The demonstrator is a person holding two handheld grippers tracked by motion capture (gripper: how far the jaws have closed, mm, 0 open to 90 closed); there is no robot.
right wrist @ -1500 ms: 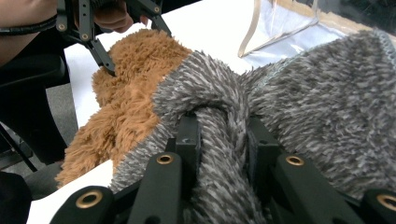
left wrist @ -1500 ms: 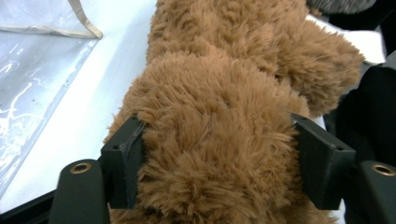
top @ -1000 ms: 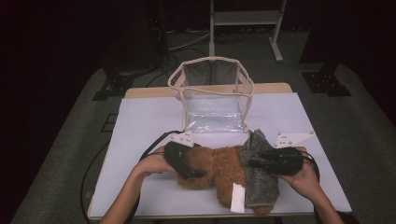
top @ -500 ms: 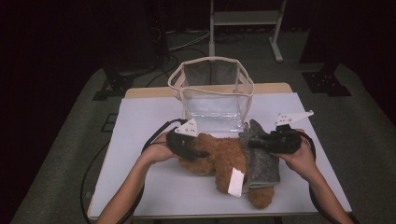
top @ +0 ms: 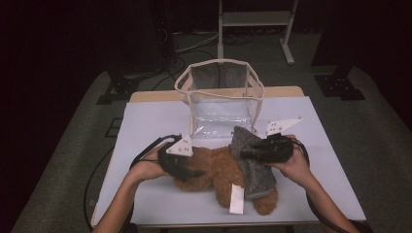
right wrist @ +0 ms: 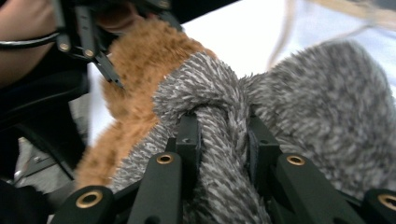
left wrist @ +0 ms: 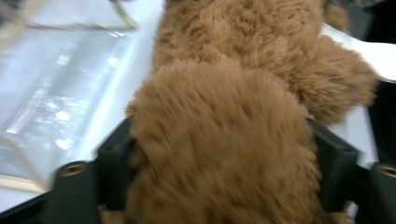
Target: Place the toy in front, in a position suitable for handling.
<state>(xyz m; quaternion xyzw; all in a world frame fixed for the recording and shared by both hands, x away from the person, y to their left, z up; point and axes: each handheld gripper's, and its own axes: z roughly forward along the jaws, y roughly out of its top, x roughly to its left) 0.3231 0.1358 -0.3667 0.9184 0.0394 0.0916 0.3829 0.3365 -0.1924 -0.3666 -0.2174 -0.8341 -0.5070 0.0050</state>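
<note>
Centre frame: left gripper (top: 187, 170), jaws just widened, clasped the brown toy (top: 214, 170); right gripper (top: 252, 153) pinched its grey garment (top: 252, 165).

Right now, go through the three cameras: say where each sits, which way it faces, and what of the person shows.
High view: fixed above the person's side, facing forward and down on the white table, clear bag and brown plush toy; forearms and both hands show.
Left gripper view: rides the left gripper, looking along its jaws, which flank the brown fur.
Right gripper view: rides the right gripper, jaws pinching the toy's grey knit garment; the other hand shows top left.
All three views share the plush toy.
</note>
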